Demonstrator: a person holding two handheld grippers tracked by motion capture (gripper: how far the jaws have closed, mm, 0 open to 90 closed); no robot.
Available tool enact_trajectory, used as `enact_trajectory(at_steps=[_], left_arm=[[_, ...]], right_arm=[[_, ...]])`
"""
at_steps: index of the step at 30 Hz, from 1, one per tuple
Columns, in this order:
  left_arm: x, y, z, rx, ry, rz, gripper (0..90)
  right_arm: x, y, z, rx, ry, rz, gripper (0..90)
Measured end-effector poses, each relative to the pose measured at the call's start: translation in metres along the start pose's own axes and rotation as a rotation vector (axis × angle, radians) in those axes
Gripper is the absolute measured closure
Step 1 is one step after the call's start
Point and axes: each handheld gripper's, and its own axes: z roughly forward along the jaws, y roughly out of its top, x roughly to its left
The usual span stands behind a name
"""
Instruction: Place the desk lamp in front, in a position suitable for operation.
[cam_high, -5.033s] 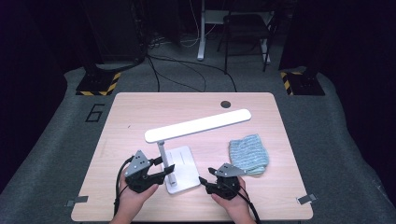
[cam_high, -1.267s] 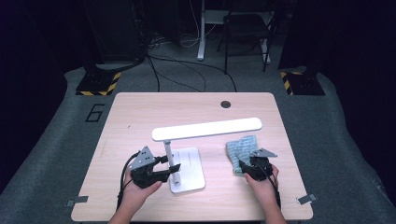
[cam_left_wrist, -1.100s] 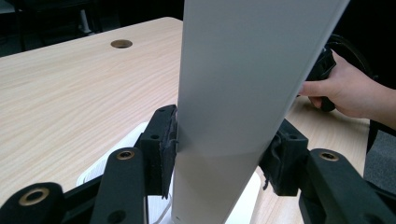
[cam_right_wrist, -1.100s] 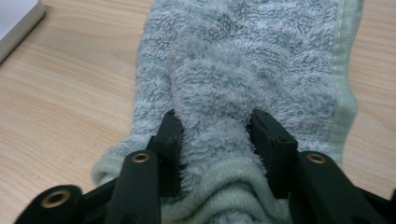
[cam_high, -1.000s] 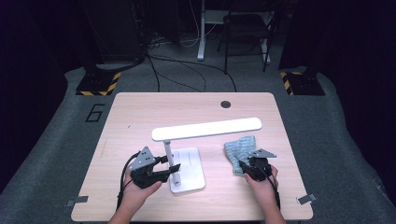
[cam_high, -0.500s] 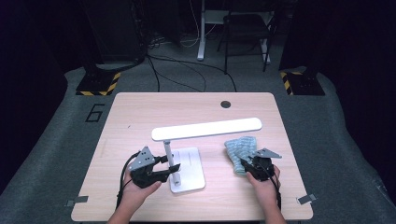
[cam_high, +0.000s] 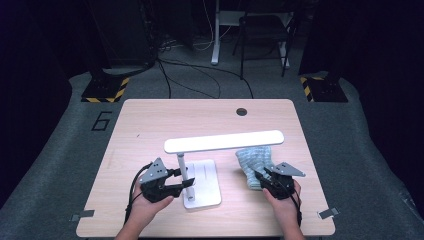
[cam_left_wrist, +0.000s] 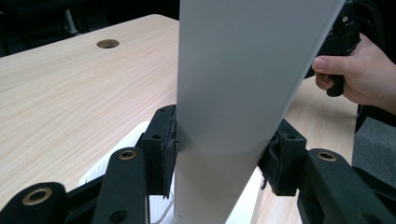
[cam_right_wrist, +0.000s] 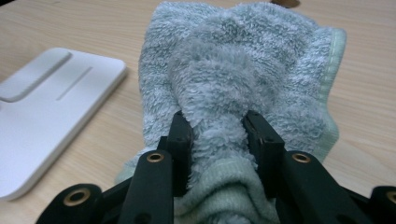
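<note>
at lower centre of the high view, left claw (cam_high: 184, 181) is pinching the lamp post (cam_high: 182, 167), steadying it; right claw (cam_high: 258, 177) is pinching a towel (cam_high: 254, 161) fold at lower right of the table (cam_high: 150, 120), likely for wiping.

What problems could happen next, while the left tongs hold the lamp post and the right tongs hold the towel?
1. The towel is pinched by one bunched fold in the right tongs; it may slip free when lifted.
2. The lamp has a long head over a small base; pushing with the towel could tip it if the left tongs loosen on the post.
</note>
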Motion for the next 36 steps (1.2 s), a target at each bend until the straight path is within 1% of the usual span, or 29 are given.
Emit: enact_trajectory(at_steps=[1,2,3,4,5,6,7,9,10,11,12,13,14,15,16,17,18,19,20,21,22,25,28,29,30,31,32,34,36], left_arm=[[0.0,0.0,0.0,0.002,0.0,0.003,52.1],[-0.002,0.0,0.0,-0.002,0.003,0.0,51.9],[-0.003,0.001,-0.001,0.006,0.001,0.006,51.9],[-0.004,0.001,-0.001,0.015,-0.01,0.004,51.7],[-0.006,0.002,-0.002,0.022,-0.014,0.003,51.7],[-0.007,0.002,-0.002,0.022,-0.018,-0.002,51.6],[-0.008,0.002,-0.002,0.029,-0.02,0.005,51.5],[-0.008,0.002,-0.004,0.033,-0.043,0.007,51.2],[-0.007,0.001,-0.005,0.032,-0.051,0.006,51.1],[-0.006,0.001,-0.006,0.034,-0.061,0.006,51.0],[-0.005,0.0,-0.007,0.035,-0.063,0.008,50.9],[-0.005,0.0,-0.007,0.027,-0.067,-0.002,50.7],[-0.004,0.0,-0.008,0.03,-0.075,-0.01,50.2],[-0.004,0.001,-0.009,0.025,-0.078,-0.012,49.4],[-0.004,0.002,-0.01,0.017,-0.086,-0.017,46.1],[-0.005,0.003,-0.011,0.003,-0.09,-0.018,46.1],[-0.005,0.005,-0.012,-0.008,-0.085,-0.018,45.1],[-0.006,0.007,-0.014,-0.018,-0.087,-0.022,44.1],[-0.006,0.01,-0.015,-0.023,-0.09,-0.028,42.9],[-0.007,0.012,-0.016,-0.03,-0.096,-0.036,42.3],[-0.007,0.017,-0.018,-0.029,-0.095,-0.017,41.3],[-0.009,0.021,-0.019,-0.024,-0.106,-0.022,40.5],[-0.007,0.027,-0.021,-0.031,-0.12,-0.016,40.5],[-0.007,0.029,-0.022,-0.038,-0.121,-0.022,40.5],[-0.006,0.032,-0.026,-0.042,-0.129,-0.017,40.6],[-0.006,0.032,-0.026,-0.042,-0.129,-0.017,41.0],[-0.006,0.033,-0.027,-0.049,-0.138,-0.021,41.3],[-0.006,0.037,-0.032,-0.052,-0.141,-0.003,41.4],[-0.008,0.04,-0.034,-0.034,-0.133,0.011,41.2]], right_arm=[[0.003,0.001,0.0,-0.001,0.012,-0.013,66.3],[0.01,0.002,0.0,0.001,0.033,-0.039,66.3],[0.01,0.002,0.0,0.001,0.033,-0.039,66.3],[0.017,0.003,0.001,-0.002,0.055,-0.057,66.3],[0.017,0.003,0.001,-0.002,0.055,-0.057,66.3],[0.02,0.004,0.002,0.001,0.062,-0.061,66.2],[0.023,0.005,0.002,0.002,0.071,-0.064,66.2],[0.03,0.005,0.004,-0.003,0.091,-0.066,66.2],[0.032,0.006,0.004,-0.003,0.097,-0.078,66.1],[0.036,0.006,0.005,-0.008,0.109,-0.08,66.1],[0.038,0.007,0.005,-0.006,0.12,-0.092,66.1],[0.041,0.007,0.006,-0.008,0.127,-0.093,66.0],[0.045,0.007,0.006,-0.01,0.129,-0.094,66.0],[0.049,0.008,0.005,-0.002,0.138,-0.115,66.0],[0.054,0.008,0.006,-0.007,0.149,-0.13,65.9],[0.054,0.008,0.006,-0.007,0.149,-0.13,65.9],[0.057,0.008,0.006,-0.004,0.146,-0.126,65.9],[0.059,0.008,0.007,-0.013,0.153,-0.134,65.9],[0.062,0.008,0.007,-0.003,0.157,-0.131,65.9],[0.063,0.008,0.007,-0.006,0.159,-0.14,65.8],[0.065,0.007,0.008,-0.002,0.169,-0.148,65.8],[0.068,0.007,0.008,0.006,0.176,-0.147,65.7],[0.071,0.006,0.008,0.003,0.174,-0.152,65.7],[0.072,0.006,0.008,0.001,0.176,-0.153,65.7],[0.073,0.005,0.007,0.003,0.181,-0.154,65.6],[0.073,0.005,0.007,0.003,0.181,-0.154,65.6],[0.073,0.005,0.005,-0.001,0.177,-0.157,65.6],[0.074,0.004,0.004,-0.002,0.176,-0.149,65.6],[0.074,0.004,0.002,-0.001,0.183,-0.155,65.5]])
